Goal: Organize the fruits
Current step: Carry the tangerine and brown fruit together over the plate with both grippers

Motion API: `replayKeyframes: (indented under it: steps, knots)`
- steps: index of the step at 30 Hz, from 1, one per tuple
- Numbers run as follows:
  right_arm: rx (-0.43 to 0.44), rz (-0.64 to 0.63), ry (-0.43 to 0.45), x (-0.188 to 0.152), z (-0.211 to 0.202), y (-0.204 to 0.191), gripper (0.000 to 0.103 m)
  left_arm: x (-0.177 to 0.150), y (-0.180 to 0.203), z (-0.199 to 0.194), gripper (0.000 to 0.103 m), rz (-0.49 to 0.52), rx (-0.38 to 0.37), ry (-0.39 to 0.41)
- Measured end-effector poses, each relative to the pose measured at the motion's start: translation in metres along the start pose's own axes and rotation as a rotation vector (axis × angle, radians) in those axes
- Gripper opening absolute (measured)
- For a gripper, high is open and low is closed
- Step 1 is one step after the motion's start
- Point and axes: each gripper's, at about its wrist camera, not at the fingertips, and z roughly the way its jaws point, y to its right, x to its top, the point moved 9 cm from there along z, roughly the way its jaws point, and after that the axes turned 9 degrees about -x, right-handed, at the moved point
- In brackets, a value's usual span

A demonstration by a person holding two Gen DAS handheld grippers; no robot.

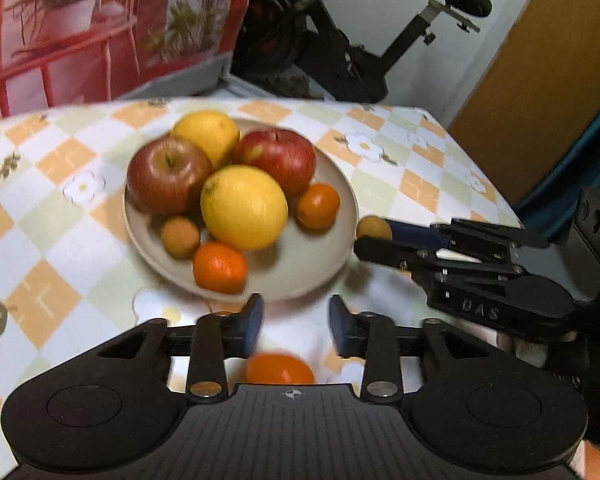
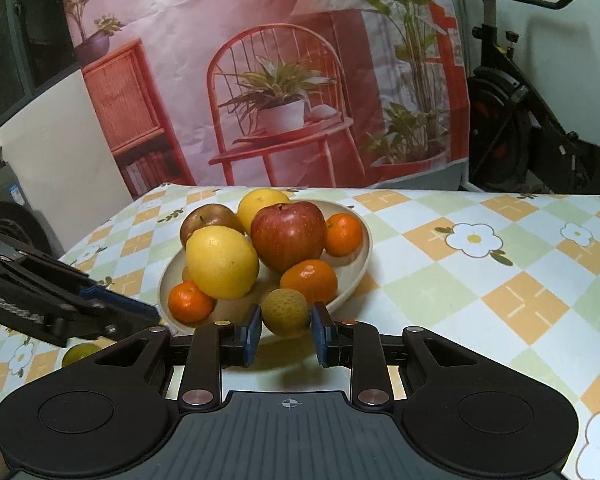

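The left gripper (image 1: 296, 326) hangs over the checked tablecloth (image 1: 40, 208) just near of the beige plate (image 1: 332, 184), its jaws parted with nothing between the pads; a small orange (image 1: 280, 368) lies on the cloth under it. The plate holds two apples, two lemons, small oranges and a brown longan. At the plate's right rim the right gripper (image 2: 286, 330) is clamped on another longan (image 2: 286, 312), raised just clear of the cloth.
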Motion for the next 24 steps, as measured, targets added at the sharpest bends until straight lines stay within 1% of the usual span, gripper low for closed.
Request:
replayKeyframes:
  steps: [1, 5, 6, 8, 11, 14, 18, 19, 20, 24]
  knots:
    - [0.002, 0.001, -0.002, -0.002, -0.001, 0.0, 0.025, -0.003, 0.0, -0.001, 0.052, 0.005, 0.006, -0.013]
    - [0.002, -0.003, -0.011, -0.006, -0.003, -0.003, 0.025, -0.012, -0.007, -0.001, 0.053, 0.014, 0.067, -0.053]
    - [0.003, -0.004, -0.012, -0.007, -0.004, -0.004, 0.025, -0.015, -0.007, -0.001, 0.053, 0.008, 0.067, -0.062]
    - [0.006, -0.007, -0.012, -0.007, -0.004, -0.006, 0.025, -0.02, -0.006, 0.0, 0.054, -0.007, 0.044, -0.083]
    - [0.009, -0.016, -0.013, -0.008, -0.005, -0.009, 0.025, -0.025, -0.001, 0.005, 0.057, -0.012, 0.023, -0.11]
    - [0.01, -0.017, -0.014, -0.008, -0.005, -0.01, 0.025, -0.03, 0.0, 0.012, 0.057, -0.003, 0.035, -0.137]
    - [0.011, -0.017, -0.017, -0.009, -0.004, -0.01, 0.025, -0.034, 0.002, 0.015, 0.054, 0.006, 0.041, -0.135]
    - [0.011, -0.017, -0.018, -0.009, -0.004, -0.01, 0.025, -0.034, 0.002, 0.016, 0.046, 0.002, 0.036, -0.132]
    - [0.011, -0.018, -0.019, -0.01, -0.004, -0.01, 0.025, -0.035, 0.001, 0.017, 0.045, -0.001, 0.036, -0.132]
    - [0.013, -0.019, -0.019, -0.01, -0.004, -0.01, 0.025, -0.033, 0.003, 0.02, 0.044, 0.009, 0.04, -0.111]
